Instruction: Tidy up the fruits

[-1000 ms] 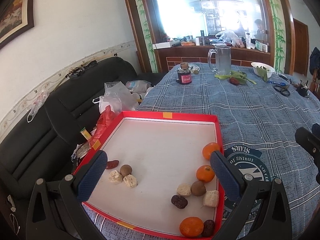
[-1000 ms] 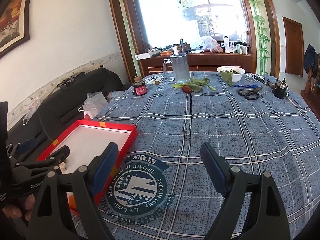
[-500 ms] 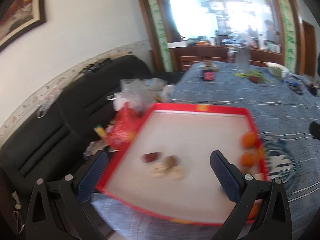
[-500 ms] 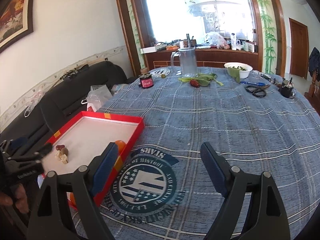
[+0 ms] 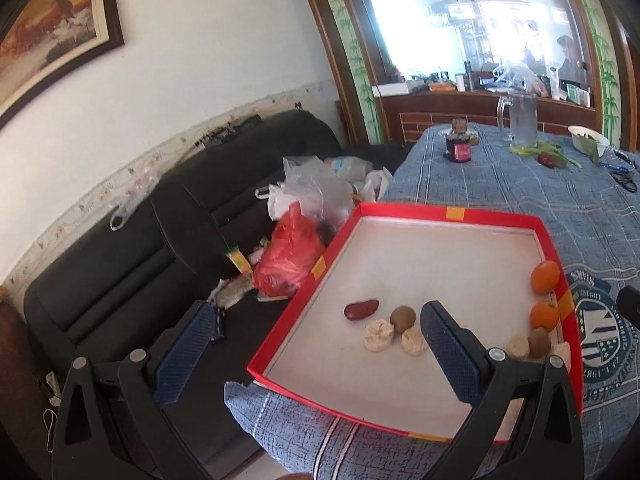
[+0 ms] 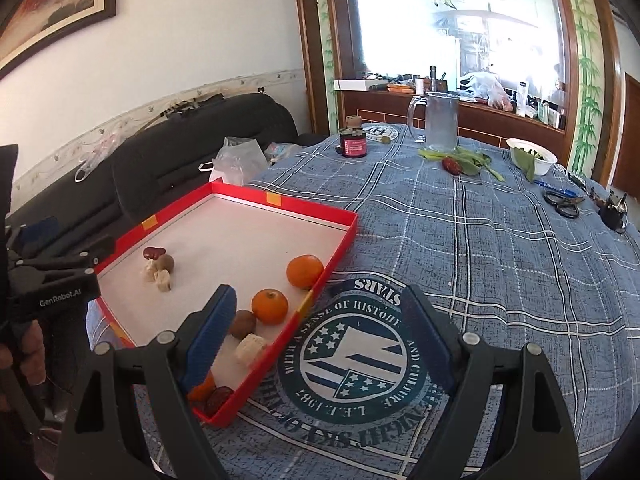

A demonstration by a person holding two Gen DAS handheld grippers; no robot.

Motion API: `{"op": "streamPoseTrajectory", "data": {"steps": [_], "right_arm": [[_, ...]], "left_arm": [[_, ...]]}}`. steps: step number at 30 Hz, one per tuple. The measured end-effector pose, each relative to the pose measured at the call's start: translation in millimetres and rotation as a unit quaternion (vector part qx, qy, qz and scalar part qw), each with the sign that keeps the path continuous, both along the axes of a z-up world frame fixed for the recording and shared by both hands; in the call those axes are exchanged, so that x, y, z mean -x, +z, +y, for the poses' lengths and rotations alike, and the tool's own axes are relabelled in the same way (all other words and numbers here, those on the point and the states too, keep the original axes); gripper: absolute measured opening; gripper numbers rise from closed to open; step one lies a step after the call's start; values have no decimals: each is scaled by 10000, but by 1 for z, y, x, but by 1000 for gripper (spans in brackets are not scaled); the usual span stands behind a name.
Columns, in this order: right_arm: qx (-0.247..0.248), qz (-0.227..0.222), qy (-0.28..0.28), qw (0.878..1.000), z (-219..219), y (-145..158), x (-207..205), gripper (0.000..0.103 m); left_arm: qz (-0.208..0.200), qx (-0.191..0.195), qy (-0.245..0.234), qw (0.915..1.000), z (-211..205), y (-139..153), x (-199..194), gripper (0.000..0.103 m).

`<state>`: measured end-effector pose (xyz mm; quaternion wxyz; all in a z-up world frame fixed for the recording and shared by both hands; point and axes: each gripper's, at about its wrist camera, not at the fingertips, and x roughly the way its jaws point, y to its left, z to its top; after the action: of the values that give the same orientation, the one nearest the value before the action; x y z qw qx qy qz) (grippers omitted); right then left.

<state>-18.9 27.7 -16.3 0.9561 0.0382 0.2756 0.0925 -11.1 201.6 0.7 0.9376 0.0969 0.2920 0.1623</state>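
Swung leftward, the left gripper (image 5: 316,344) (jaws spread, empty) straddles the red tray (image 5: 448,213) edge; right gripper (image 6: 320,332) spread too

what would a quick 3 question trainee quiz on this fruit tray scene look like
1. True or false: the left claw is shut on the red date.
2. Multiple choice: the two oranges in clear view, far one and near one, lie along which side of the red tray?
A. the side by the sofa
B. the side by the round logo on the cloth
C. outside the tray
3. Fill in: the glass jug stands on the ____ end of the table, past the tray.

Key
1. False. Both the left claw and the right claw are open and empty.
2. B
3. far
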Motion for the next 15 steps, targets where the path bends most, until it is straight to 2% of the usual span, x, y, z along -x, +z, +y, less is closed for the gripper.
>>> {"op": "streamPoseTrajectory", "data": {"steps": [5,15], "right_arm": [[-67,48,-40,10000,-5,-1,-3,85],[-38,30,-15,10000,-3,0,-2,85]], "left_arm": [[-14,292,-148,9995,-1,5,2,103],[-93,429,-91,9990,0,8,4,103]]}}
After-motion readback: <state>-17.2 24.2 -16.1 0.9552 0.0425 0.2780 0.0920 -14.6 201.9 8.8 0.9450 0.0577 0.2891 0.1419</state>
